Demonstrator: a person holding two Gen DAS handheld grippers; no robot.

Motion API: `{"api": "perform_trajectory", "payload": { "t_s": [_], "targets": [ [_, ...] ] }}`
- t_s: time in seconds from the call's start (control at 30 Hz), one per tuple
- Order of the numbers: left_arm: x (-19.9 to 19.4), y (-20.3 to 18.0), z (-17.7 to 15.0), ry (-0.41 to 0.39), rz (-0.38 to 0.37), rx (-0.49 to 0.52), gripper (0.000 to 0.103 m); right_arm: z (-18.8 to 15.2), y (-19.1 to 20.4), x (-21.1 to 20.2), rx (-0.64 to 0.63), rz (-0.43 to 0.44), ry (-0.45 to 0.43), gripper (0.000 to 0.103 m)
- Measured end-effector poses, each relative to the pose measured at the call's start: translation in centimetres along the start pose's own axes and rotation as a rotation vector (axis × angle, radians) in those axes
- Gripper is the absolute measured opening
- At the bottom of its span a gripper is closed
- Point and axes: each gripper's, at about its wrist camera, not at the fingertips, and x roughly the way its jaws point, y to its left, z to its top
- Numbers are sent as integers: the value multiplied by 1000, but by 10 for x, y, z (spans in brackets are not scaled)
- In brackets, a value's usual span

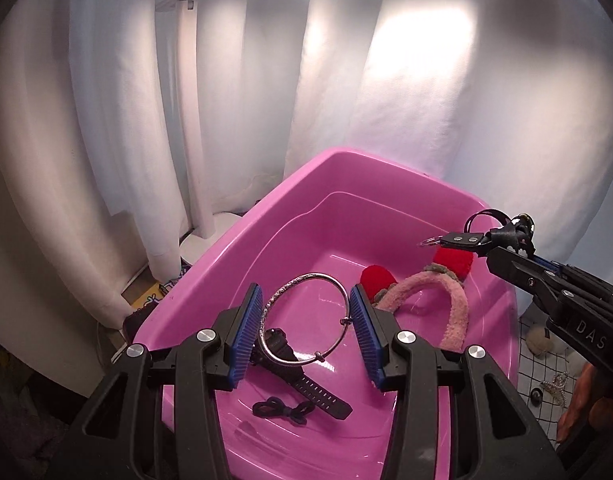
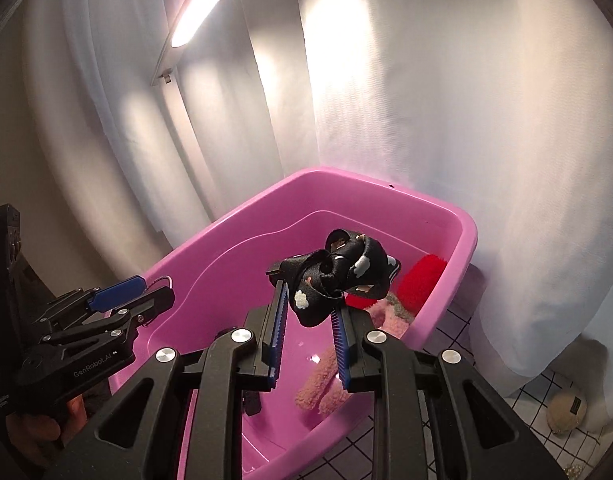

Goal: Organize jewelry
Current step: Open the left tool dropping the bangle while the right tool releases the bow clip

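My left gripper [image 1: 306,292] is shut on a silver bangle [image 1: 284,286], with its blue pads pressing the ring from both sides above the pink tub [image 1: 234,240]. A black watch [image 1: 302,376], a dark hair tie [image 1: 280,410] and a fuzzy pink headband [image 1: 454,304] with red ears lie in the tub. My right gripper [image 2: 310,300] is shut on a black patterned strap [image 2: 346,276] bunched over the tub [image 2: 210,256]. In the left wrist view the right gripper [image 1: 494,240] comes in from the right with the strap's key ring [image 1: 428,241] at its tip. The left gripper [image 2: 158,288] shows at the left of the right wrist view.
White curtains hang close behind the tub. A white lamp base [image 1: 204,240] stands at its back left. To the right lies a grid-patterned cloth [image 1: 546,364] with a beige pouf [image 2: 566,404] and a silver piece [image 1: 556,386]. A person's hand [image 1: 582,408] holds the right gripper.
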Motion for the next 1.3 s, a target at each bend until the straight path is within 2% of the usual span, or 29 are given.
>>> {"api": "perform_trajectory", "payload": {
  "t_s": [0.33, 0.63, 1.0, 1.1, 1.13, 1.2, 1.23, 1.3],
  "targets": [
    [33, 9, 2, 97, 20, -21, 44, 12, 10, 51, -57, -34, 145, 21],
    [48, 11, 1, 160, 30, -37, 45, 15, 3, 81, -53, -61, 263, 21],
    [54, 14, 0, 208, 57, -54, 46, 27, 4, 103, -56, -70, 306, 22],
    [54, 15, -1, 213, 68, -52, 50, 27, 4, 100, -69, -76, 299, 29],
    [53, 15, -1, 213, 72, -53, 61, 27, 4, 100, -74, -73, 293, 36],
    [50, 17, -1, 199, 79, -67, 73, 29, 6, 99, -84, -81, 281, 50],
    [48, 18, -2, 193, 78, -69, 73, 31, 6, 98, -86, -88, 273, 56],
    [47, 18, -1, 195, 86, -65, 74, 33, 5, 98, -81, -86, 270, 56]
  ]
}}
